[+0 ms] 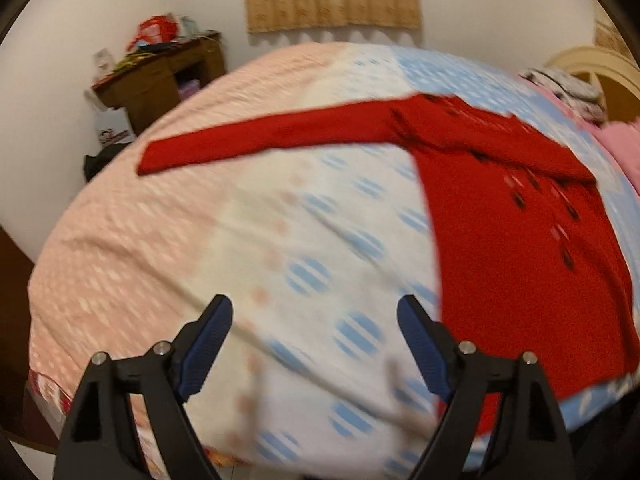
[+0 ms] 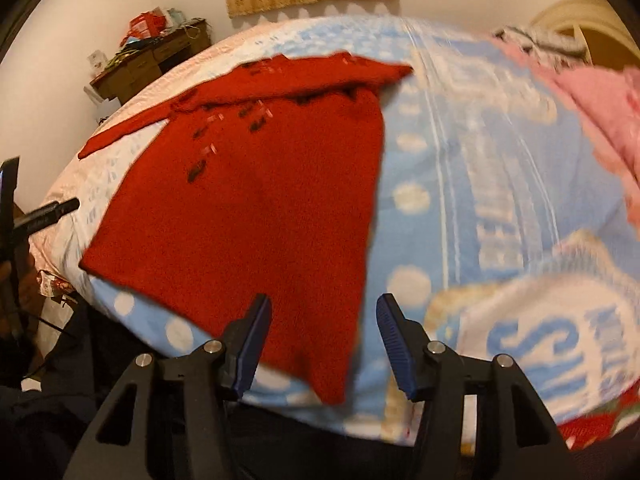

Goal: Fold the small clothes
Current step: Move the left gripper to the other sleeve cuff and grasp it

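Observation:
A small red long-sleeved sweater [image 1: 516, 220] lies flat on the bed, its body to the right and one sleeve [image 1: 256, 140] stretched out to the left. The other sleeve is folded across the chest. My left gripper [image 1: 315, 316] is open and empty, above the bedsheet to the left of the sweater's hem. In the right wrist view the sweater [image 2: 248, 208] fills the middle. My right gripper [image 2: 324, 314] is open and empty, just above the sweater's lower right corner. Both views are blurred.
The bed [image 1: 168, 240] has a pink, white and blue patterned sheet. Pink clothes [image 2: 600, 116] lie at its far right by a cream headboard [image 1: 592, 68]. A cluttered brown desk [image 1: 160, 80] stands against the wall on the left. Part of the left tool [image 2: 44, 216] shows at the left edge.

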Demonstrator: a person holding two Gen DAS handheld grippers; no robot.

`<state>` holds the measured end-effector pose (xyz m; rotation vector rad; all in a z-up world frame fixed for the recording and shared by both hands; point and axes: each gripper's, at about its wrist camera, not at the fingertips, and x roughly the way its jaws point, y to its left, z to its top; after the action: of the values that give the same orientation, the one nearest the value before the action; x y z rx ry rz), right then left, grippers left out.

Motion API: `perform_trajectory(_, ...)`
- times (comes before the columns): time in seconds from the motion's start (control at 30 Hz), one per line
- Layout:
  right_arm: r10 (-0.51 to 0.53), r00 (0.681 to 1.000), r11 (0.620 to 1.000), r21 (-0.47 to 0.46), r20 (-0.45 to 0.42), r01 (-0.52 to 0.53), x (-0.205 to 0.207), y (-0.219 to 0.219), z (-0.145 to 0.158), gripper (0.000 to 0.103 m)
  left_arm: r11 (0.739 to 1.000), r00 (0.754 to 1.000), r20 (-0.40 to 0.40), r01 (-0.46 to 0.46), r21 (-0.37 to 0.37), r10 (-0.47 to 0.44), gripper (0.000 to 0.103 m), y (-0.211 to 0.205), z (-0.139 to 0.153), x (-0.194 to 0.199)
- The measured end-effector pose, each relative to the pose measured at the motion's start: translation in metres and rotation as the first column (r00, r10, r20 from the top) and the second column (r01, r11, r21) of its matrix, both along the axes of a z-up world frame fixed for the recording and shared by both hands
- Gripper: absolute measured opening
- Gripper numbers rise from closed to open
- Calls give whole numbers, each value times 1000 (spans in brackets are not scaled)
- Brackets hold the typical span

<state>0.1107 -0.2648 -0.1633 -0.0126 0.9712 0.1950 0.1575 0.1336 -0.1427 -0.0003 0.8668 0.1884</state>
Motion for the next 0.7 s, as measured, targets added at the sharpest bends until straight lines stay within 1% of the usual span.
perform_trajectory(0.07,24,1000,1000,7,14,-24,10,10,6,56,999,999,4,-39,3,39,88,17,3,14)
perform_trajectory(0.13,56,998,998,5,35,-56,22,25,10,56,994,994,26,-105,18,105,88,38,7,30)
perform_trajectory(0.23,118,991,993,7,68,-119,37,54,15,58,982,982,28,-185,24,185,88,69,4,53)
perform_trajectory(0.3,167,982,986,12,87,-168,45,75,15,59,969,969,17,-246,31,246,88,91,0,66)
perform_trajectory(0.37,205,973,978,1,102,-206,52,93,13,59,959,959,-1,-284,9,284,88,109,-5,76)
perform_trajectory(0.47,245,964,969,-7,102,-246,60,111,7,59,943,943,-6,-332,-17,332,88,133,-12,89)
perform_trajectory(0.5,249,964,968,-5,97,-250,62,115,5,59,942,942,-6,-335,-32,335,89,139,-13,93)
perform_trajectory(0.57,250,964,968,3,90,-252,66,119,1,59,940,942,-5,-336,-60,336,97,150,-14,103)
perform_trajectory(0.63,248,965,968,5,87,-249,67,120,-1,59,924,926,9,-377,-61,378,97,168,-12,114)
perform_trajectory(0.7,243,966,970,-14,89,-242,65,118,-4,59,911,912,32,-407,-70,409,97,182,-9,120)
